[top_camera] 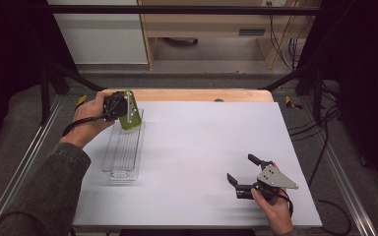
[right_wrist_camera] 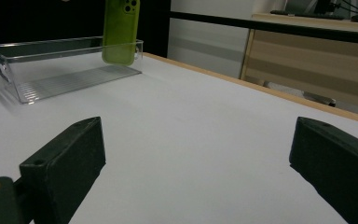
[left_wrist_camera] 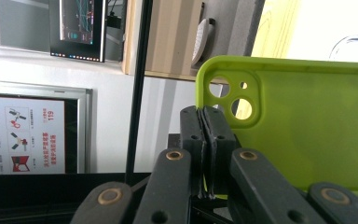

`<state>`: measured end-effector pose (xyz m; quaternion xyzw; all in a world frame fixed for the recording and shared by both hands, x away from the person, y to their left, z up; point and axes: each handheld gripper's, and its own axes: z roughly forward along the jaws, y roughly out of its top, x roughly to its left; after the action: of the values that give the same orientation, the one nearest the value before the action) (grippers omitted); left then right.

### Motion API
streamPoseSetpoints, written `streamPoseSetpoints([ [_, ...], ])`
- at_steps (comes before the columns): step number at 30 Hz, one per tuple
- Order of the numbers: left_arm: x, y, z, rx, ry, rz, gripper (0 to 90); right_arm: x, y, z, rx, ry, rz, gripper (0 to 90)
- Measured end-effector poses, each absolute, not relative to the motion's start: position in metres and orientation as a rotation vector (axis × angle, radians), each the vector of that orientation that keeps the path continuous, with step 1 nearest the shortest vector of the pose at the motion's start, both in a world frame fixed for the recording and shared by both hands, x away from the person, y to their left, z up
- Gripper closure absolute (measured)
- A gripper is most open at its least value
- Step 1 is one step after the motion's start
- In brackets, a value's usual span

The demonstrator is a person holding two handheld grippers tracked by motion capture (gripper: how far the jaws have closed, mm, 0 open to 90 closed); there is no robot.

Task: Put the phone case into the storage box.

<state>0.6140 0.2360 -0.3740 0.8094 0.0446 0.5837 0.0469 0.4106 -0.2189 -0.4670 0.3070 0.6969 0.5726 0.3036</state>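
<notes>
A lime-green phone case [top_camera: 131,117] hangs upright over the far end of a clear plastic tray [top_camera: 114,173]. My left gripper [top_camera: 122,106] is shut on the case's upper edge, beside the camera cut-outs. In the left gripper view the jaws of my left gripper [left_wrist_camera: 204,117] pinch the rim of the case [left_wrist_camera: 307,135]. In the right gripper view the case [right_wrist_camera: 120,32] dips below the rim of the tray [right_wrist_camera: 51,80]; whether it touches the floor I cannot tell. My right gripper [top_camera: 240,167] rests open near the front right, nothing between its jaws [right_wrist_camera: 198,140].
The white table top [top_camera: 202,142] stretches between the tray and my right gripper. A wooden edge [top_camera: 192,95] runs along the far side. Black frame posts and cables stand beyond the table's sides.
</notes>
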Motion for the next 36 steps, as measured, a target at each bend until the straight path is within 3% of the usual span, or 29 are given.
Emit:
streamPoseSetpoints([
  [36,0.617,0.239,-0.384,2.441,0.06,1.821,87.3,0.412,-0.221,-0.467,0.838,1.835,1.524,3.7],
])
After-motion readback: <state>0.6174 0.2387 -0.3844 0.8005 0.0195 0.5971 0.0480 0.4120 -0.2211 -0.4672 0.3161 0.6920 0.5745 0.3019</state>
